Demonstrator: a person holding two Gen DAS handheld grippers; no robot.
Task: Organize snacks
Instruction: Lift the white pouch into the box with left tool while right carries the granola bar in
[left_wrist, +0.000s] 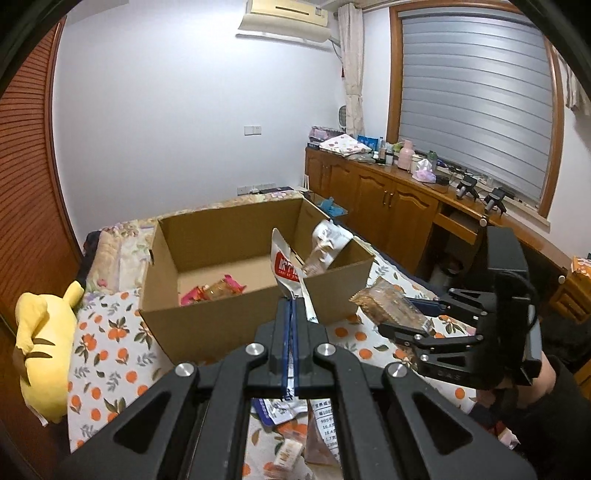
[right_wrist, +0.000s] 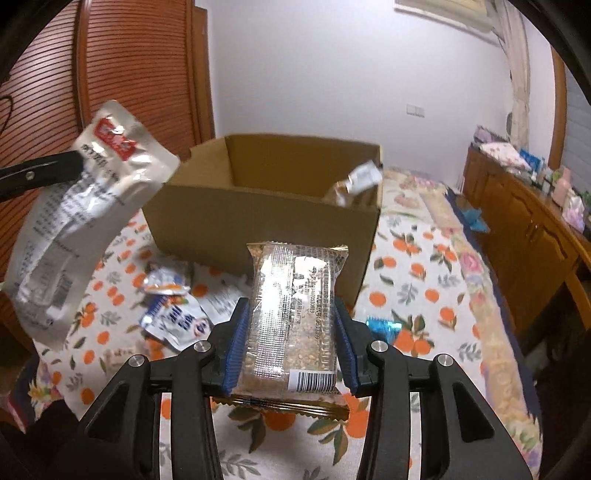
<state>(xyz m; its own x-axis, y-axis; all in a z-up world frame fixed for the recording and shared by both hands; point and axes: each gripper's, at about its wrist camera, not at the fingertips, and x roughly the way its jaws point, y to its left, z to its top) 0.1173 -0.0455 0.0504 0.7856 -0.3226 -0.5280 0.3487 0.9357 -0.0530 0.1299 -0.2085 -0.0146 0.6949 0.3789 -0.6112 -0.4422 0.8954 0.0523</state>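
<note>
The cardboard box (right_wrist: 258, 206) is standing far on the bed. The left gripper (left_wrist: 291, 306) is pinching a white pouch (right_wrist: 92, 192) by its edge; it may be slipping. The right gripper (right_wrist: 291, 347) is clamping a clear cracker pack (right_wrist: 295, 314), possibly crushing it.

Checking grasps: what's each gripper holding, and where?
Left gripper: white pouch, pinched at its edge. Right gripper: clear snack bar pack, across its long sides.

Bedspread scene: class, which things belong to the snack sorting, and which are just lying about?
Belongs:
cardboard box
white pouch in the left tool
cereal bar in the right tool
loose packets

Lying about:
yellow plush toy
pink bottle
</note>
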